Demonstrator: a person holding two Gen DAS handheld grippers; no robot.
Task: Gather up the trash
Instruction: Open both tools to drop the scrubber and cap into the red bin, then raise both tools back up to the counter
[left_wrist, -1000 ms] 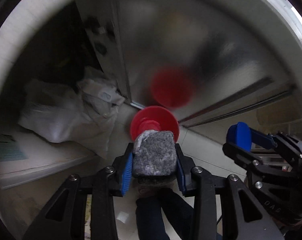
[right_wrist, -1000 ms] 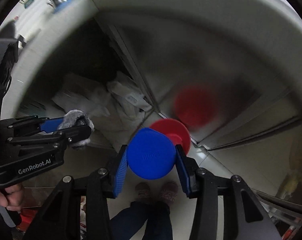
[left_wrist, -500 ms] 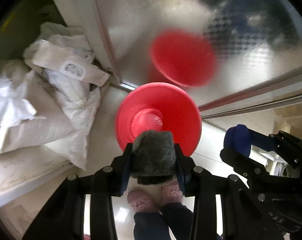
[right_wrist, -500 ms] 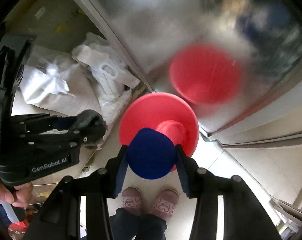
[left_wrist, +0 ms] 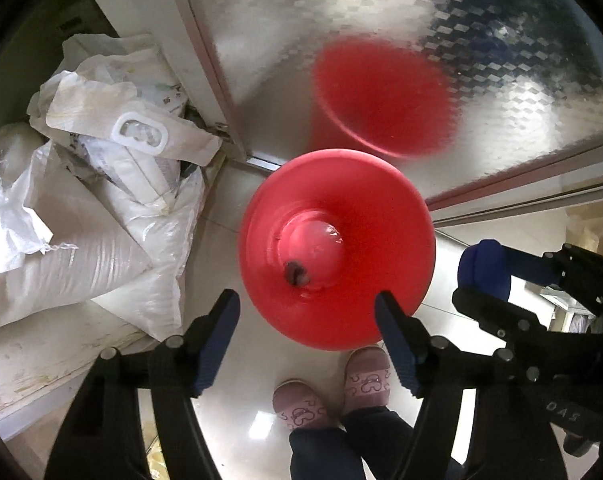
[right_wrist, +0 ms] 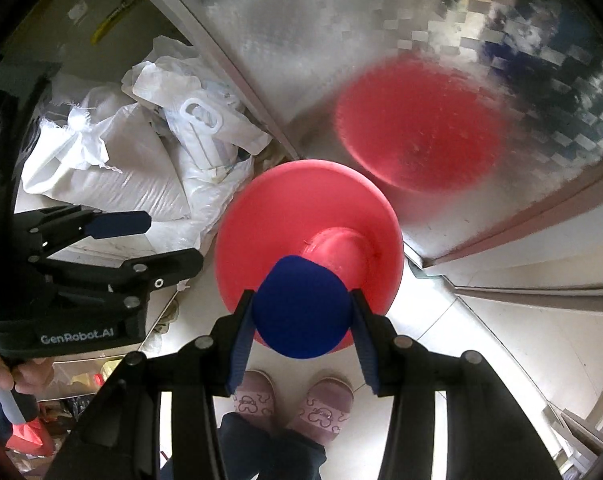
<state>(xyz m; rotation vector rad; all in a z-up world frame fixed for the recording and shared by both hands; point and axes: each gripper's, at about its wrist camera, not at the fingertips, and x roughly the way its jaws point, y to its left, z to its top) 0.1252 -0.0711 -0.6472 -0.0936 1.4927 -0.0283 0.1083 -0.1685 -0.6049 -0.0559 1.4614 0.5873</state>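
A red bin (left_wrist: pixel 361 200) stands on the floor right under both grippers, seen from above. My left gripper (left_wrist: pixel 305 300) hangs over its near rim; its jaws are opening and nothing is between them. Low inside the bin lies a small dark lump (left_wrist: pixel 295 274). My right gripper (right_wrist: pixel 301 300) is shut on a round blue disc (right_wrist: pixel 299 308), held over the bin (right_wrist: pixel 301 208). The left gripper (right_wrist: pixel 161 240) shows empty at the left of the right wrist view. In the left wrist view the right gripper (left_wrist: pixel 489 276) with the disc (left_wrist: pixel 483 266) sits beside the bin's right side.
White sacks and bags (left_wrist: pixel 101 208) are piled left of the bin. A patterned glass door (left_wrist: pixel 381 20) behind it reflects the red bin. The person's feet in pink slippers (left_wrist: pixel 333 388) stand on the glossy floor just below the bin.
Both grippers have sunk towards the red bin, which now looks much larger. The left gripper's jaws have spread and the grey wad has left them. The right gripper keeps the blue disc.
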